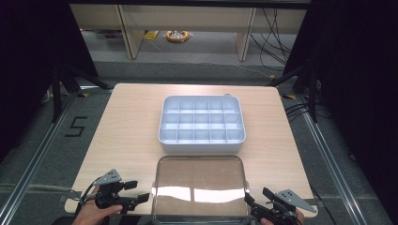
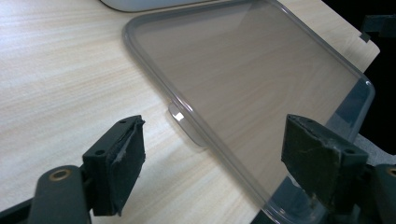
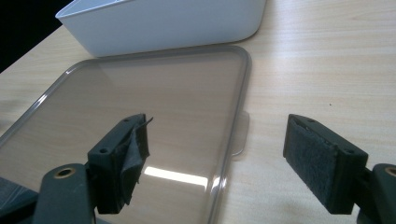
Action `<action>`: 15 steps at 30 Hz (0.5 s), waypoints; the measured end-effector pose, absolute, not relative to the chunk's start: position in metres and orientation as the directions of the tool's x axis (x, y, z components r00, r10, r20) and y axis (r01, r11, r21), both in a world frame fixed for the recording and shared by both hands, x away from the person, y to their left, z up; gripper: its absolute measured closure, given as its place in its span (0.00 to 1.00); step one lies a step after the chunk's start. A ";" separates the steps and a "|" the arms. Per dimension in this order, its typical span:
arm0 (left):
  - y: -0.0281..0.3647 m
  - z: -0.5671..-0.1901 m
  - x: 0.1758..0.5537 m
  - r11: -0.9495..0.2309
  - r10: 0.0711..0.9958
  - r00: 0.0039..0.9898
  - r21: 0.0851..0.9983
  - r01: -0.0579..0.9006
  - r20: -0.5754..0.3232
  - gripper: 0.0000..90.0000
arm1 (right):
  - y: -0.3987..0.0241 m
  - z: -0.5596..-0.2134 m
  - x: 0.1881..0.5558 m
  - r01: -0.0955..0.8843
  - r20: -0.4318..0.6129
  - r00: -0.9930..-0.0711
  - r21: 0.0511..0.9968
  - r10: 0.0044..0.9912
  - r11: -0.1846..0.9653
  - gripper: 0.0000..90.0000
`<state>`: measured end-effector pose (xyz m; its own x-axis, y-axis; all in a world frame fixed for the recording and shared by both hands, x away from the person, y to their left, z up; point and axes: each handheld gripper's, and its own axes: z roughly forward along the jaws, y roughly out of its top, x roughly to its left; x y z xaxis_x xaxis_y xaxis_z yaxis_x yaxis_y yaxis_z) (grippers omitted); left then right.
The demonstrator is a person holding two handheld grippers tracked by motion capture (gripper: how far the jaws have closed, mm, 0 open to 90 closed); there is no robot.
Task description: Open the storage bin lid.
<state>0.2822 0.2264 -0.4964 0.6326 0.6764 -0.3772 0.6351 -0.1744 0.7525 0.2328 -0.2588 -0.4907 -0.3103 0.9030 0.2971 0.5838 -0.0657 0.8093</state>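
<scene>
Lid lies flat at the bottom centre of the high view, just below the white tray. My left gripper and right gripper flank it, jaws wide, holding nothing.

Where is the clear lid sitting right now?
In the high view the clear lid lies flat at the table's near edge, just in front of the white divided tray, between the left gripper and right gripper.
</scene>
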 end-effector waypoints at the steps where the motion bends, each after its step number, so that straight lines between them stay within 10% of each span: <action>1: 0.227 -0.496 0.282 -0.186 0.672 0.640 0.752 0.633 -0.373 0.23 | -0.257 -0.491 0.232 0.585 0.315 -0.303 0.806 0.899 -0.086 0.26; 15: 0.225 -0.496 0.280 -0.180 0.670 0.640 0.754 0.632 -0.377 0.23 | -0.260 -0.491 0.230 0.586 0.325 -0.306 0.805 0.895 -0.092 0.26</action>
<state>0.2801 0.2252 -0.4965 0.6396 0.6699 -0.3769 0.6323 -0.1797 0.7536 0.2304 -0.2599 -0.4915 -0.3059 0.8948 0.3251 0.5865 -0.0919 0.8047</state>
